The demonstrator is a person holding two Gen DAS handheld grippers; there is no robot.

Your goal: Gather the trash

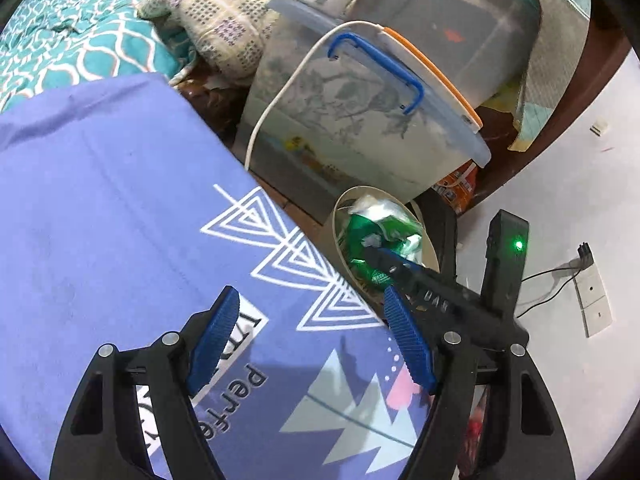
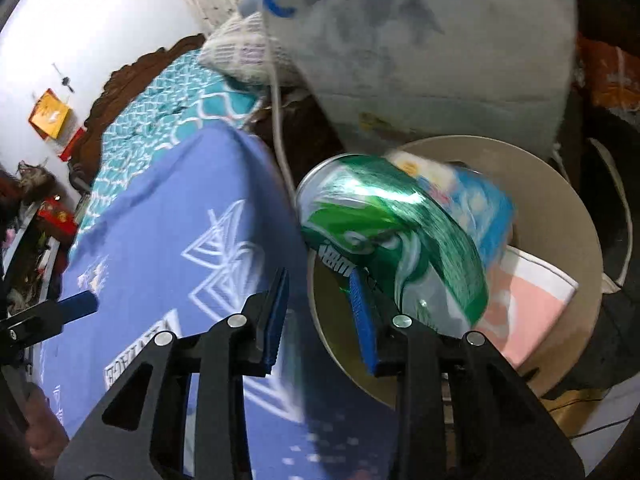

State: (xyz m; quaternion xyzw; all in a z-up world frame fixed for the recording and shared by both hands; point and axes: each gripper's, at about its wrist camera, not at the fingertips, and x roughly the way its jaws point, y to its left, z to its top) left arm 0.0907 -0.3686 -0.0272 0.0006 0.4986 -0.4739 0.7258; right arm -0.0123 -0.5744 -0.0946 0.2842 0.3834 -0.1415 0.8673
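Bed cover (image 1: 100,208): purple, printed, spread beside storage bins.
Trash bin (image 2: 560,216): beige, round, beside the bed.
Green can (image 2: 384,232): inside the bin, on wrappers.
Left gripper (image 1: 316,332): wide, empty, over the cover.
Right gripper (image 2: 320,300): narrow gap, nothing clamped, at the bin's rim.

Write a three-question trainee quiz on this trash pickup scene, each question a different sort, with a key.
1. True or false: the crushed green drink can lies in the round beige bin.
2. Multiple choice: the handle on the clear plastic storage box is A) red B) blue C) black.
3. Fill in: nothing lies between the pads of the left gripper, so it is ____.

Key: 1 true; 2 B; 3 open.
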